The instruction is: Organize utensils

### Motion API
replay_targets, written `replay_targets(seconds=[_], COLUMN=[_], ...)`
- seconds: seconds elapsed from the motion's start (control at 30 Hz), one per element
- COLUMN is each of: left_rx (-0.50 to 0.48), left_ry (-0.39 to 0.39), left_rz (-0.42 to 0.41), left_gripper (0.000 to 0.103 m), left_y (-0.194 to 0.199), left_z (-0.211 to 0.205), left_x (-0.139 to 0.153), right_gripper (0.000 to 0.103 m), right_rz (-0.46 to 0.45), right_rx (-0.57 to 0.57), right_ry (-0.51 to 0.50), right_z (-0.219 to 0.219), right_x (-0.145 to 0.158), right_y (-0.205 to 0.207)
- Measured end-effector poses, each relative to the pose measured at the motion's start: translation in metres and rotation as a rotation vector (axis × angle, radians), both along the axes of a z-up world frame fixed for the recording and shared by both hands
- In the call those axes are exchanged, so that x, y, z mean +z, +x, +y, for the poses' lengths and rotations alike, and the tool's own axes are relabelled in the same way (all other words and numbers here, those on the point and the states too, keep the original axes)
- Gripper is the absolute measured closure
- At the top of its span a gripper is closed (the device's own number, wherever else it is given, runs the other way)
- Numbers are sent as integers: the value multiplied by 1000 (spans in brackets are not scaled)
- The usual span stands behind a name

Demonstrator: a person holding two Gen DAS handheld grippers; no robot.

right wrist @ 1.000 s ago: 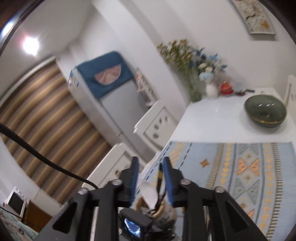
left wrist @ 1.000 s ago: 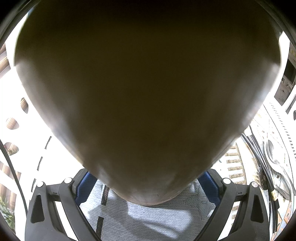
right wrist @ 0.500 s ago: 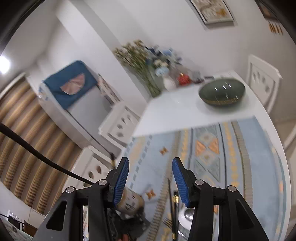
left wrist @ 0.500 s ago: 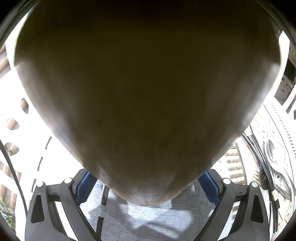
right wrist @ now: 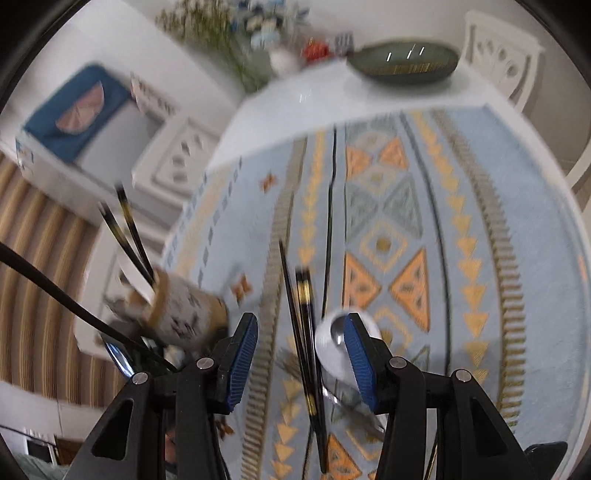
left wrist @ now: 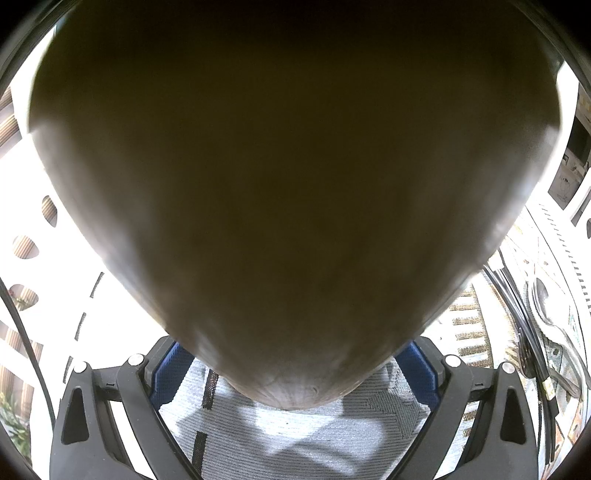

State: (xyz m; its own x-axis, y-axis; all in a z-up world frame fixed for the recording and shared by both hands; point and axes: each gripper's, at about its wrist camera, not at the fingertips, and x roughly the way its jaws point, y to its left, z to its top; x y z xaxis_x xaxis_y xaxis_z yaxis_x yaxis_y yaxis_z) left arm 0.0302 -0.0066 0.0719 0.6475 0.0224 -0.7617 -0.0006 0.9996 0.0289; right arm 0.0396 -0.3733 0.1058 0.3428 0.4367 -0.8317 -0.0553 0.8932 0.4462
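The right gripper (right wrist: pixel 301 345), jaws just widened, hung open over black chopsticks (right wrist: pixel 308 354) at lower centre on the patterned mat (right wrist: pixel 480 229). The left gripper (left wrist: pixel 293 369) clamped the utensil holder (left wrist: pixel 288 177), which filled its frame.

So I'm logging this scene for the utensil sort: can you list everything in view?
holder: one, beige and white, at the cloth's left edge, between the left pads
chopsticks in holder: two, black and gold
loose chopsticks: black and gold, blurred, on the cloth
spoon: one, white, beside them
cloth: one, pale blue patterned
bowl: one, dark green, far end of the table
flowers: one bunch, far left
left hand-held gripper: shut on holder
right hand-held gripper: open, over the loose chopsticks
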Motion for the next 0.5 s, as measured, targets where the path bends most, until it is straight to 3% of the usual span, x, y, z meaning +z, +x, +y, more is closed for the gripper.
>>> replay_targets(seconds=[0.23, 0.5], left_rx=[0, 0], left_ry=[0, 1], left_rz=[0, 0], left_gripper=[6, 6], left_y=[0, 0], left_z=[0, 2], left_x=[0, 0], right_gripper=[56, 56], right_rz=[68, 90], right_rx=[121, 128], right_ry=[-126, -210], right_z=[27, 26], right_x=[-40, -61], right_y=[0, 11])
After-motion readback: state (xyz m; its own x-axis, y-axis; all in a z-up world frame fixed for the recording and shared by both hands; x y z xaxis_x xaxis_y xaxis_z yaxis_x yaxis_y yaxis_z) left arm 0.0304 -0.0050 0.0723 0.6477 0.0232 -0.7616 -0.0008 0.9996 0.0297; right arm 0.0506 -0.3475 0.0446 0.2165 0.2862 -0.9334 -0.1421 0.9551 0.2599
